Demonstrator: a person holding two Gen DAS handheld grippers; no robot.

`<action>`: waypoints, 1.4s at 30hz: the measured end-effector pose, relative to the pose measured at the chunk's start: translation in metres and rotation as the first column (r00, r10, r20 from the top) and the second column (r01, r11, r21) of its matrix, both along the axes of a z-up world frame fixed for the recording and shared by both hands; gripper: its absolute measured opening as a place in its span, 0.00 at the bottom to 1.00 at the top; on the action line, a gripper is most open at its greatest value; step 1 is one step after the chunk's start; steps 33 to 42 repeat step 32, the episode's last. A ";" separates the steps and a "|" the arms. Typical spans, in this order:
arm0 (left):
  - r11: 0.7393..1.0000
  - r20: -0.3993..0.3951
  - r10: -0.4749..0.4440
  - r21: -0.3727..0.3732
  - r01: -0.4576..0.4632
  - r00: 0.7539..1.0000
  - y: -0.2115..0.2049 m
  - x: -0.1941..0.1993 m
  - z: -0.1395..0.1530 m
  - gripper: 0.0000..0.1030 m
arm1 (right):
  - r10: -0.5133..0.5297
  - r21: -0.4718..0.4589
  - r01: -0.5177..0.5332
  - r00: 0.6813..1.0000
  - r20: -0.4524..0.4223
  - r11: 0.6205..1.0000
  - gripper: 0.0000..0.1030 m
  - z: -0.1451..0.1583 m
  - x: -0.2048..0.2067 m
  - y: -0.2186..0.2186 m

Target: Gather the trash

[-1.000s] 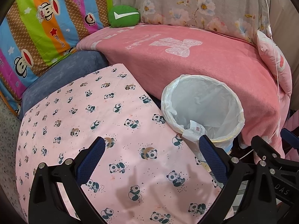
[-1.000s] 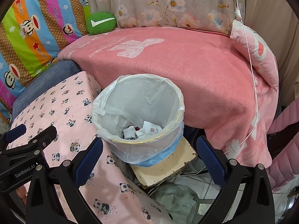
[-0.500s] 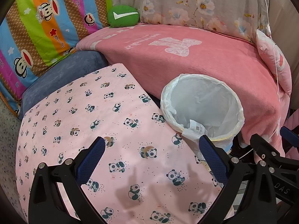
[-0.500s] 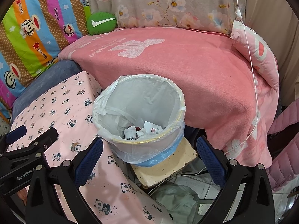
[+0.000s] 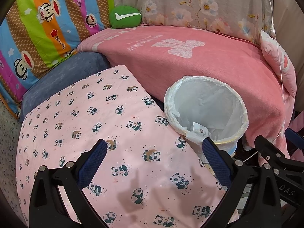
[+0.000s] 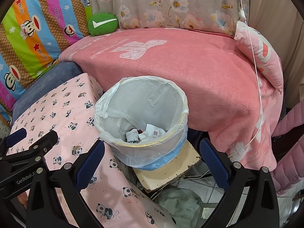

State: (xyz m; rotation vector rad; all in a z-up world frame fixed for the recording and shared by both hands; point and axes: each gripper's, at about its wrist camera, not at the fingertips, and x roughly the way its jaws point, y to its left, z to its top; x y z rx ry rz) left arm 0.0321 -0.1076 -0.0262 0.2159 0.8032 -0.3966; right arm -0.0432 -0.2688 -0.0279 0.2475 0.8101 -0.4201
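Note:
A waste bin (image 6: 140, 114) lined with a white plastic bag stands between the panda-print table and the pink bed; it also shows in the left wrist view (image 5: 206, 112). Crumpled paper and a white tag (image 6: 144, 133) lie at its bottom. My left gripper (image 5: 153, 163) is open and empty, held above the pink panda-print cloth (image 5: 95, 125). My right gripper (image 6: 152, 163) is open and empty, held just in front of the bin. The left gripper shows at the left edge of the right wrist view (image 6: 28, 152).
A pink blanket (image 6: 180, 66) covers the bed behind the bin. A green cushion (image 6: 102, 23), a striped monkey-print pillow (image 5: 38, 28) and a pink pillow (image 6: 262, 53) lie around. The bin rests on a beige block (image 6: 167, 169). A white cord (image 6: 254, 57) hangs at right.
Both grippers have drifted slightly; the views shifted a little. Both stay open and empty.

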 end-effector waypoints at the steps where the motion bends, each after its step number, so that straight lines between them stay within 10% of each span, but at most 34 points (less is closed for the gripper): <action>1: 1.000 0.000 0.001 -0.001 -0.001 1.000 0.000 0.000 0.000 0.93 | 0.000 0.000 0.000 1.000 0.000 1.000 0.95 0.000 0.000 0.000; 42: 1.000 0.005 -0.019 0.004 0.019 1.000 -0.004 0.004 0.002 0.93 | -0.003 0.004 0.003 1.000 -0.002 1.000 0.95 0.003 0.006 -0.004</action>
